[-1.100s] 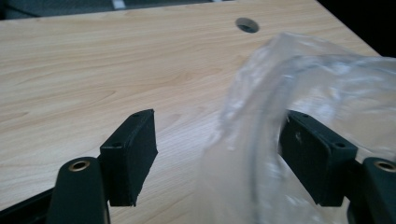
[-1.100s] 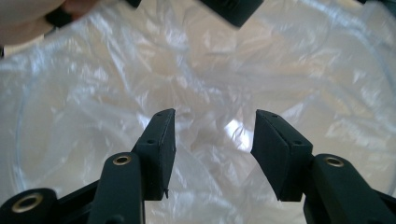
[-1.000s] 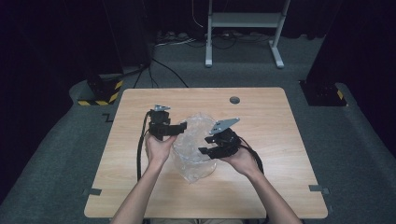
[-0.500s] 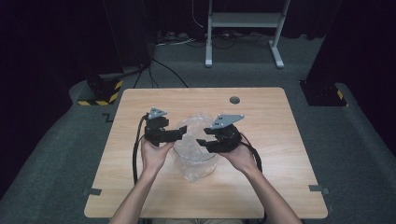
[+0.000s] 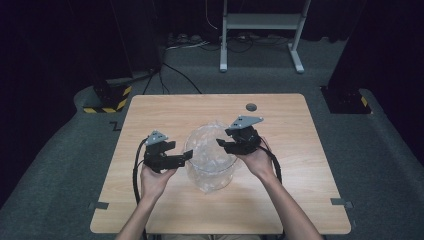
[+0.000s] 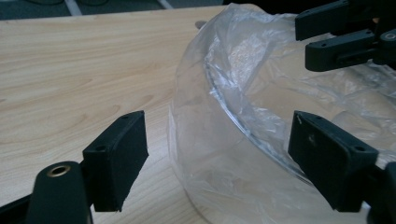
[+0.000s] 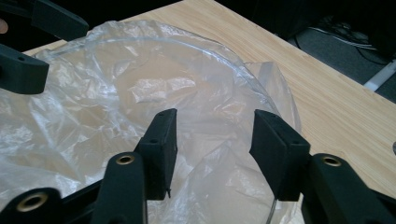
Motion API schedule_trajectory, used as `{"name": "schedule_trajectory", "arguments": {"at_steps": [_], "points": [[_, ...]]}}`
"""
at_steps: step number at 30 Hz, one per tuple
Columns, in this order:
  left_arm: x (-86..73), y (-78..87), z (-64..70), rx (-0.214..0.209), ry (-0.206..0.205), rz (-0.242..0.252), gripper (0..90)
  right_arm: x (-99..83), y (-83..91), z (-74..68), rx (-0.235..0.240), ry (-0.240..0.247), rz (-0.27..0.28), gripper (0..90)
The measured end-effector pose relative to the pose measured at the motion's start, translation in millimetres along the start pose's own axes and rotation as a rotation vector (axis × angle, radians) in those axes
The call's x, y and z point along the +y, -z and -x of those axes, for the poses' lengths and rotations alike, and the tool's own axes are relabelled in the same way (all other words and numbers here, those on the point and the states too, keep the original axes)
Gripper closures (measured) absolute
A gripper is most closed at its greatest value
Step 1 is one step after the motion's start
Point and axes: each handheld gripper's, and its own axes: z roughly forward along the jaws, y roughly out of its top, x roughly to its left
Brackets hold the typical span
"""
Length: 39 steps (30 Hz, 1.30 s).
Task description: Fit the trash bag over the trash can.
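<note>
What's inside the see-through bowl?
The clear bowl is lined with a thin crinkly plastic bag draped over its rim. The wooden table shows through. Whether anything small lies under the folds cannot be told.

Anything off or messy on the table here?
Nothing spilled or damaged. The crumpled clear plastic liner sits unevenly in the clear round container, bunched over its rim. The left tool and right tool are open at opposite sides.

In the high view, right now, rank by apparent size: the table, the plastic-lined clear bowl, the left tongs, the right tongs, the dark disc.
1. table
2. plastic-lined clear bowl
3. left tongs and right tongs: alike, no ranking
4. dark disc
</note>
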Motion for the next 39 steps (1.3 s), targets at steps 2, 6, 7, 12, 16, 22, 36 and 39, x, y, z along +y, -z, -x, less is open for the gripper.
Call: {"name": "schedule_trajectory", "arguments": {"at_steps": [2,6,7,12,16,22,36,39], "points": [[-0.2,2.0,1.5,-0.017,-0.005,0.018,21.1,-0.5,5.7,0.4,0.018,-0.016,0.028,48.9],[0.7,1.7,4.3,-0.042,-0.014,0.039,25.2,-8.1,27.7,2.1,0.032,-0.065,0.098,48.9],[0.9,0.5,4.5,-0.041,-0.018,0.037,26.2,-13.2,35.3,2.6,0.039,-0.081,0.115,49.2],[-1.6,-5.7,5.0,-0.04,-0.009,0.035,28.7,-36.3,59.5,1.5,0.052,-0.121,0.151,51.3],[-2.4,-6.4,3.9,-0.037,-0.006,0.043,30.7,-51.2,65.0,0.8,0.074,-0.13,0.153,55.5],[-3.0,-5.5,2.3,-0.03,-0.005,0.044,31.2,-68.2,65.1,2.0,0.14,-0.142,0.185,67.8],[-2.9,-11.7,5.4,-0.038,-0.007,0.036,31.6,-79.7,54.9,-1.2,0.178,-0.099,0.147,90.0],[-2.9,-10.7,5.0,-0.032,-0.011,0.04,31.6,-79.4,56.2,5.3,0.134,-0.128,0.157,87.1]]}}
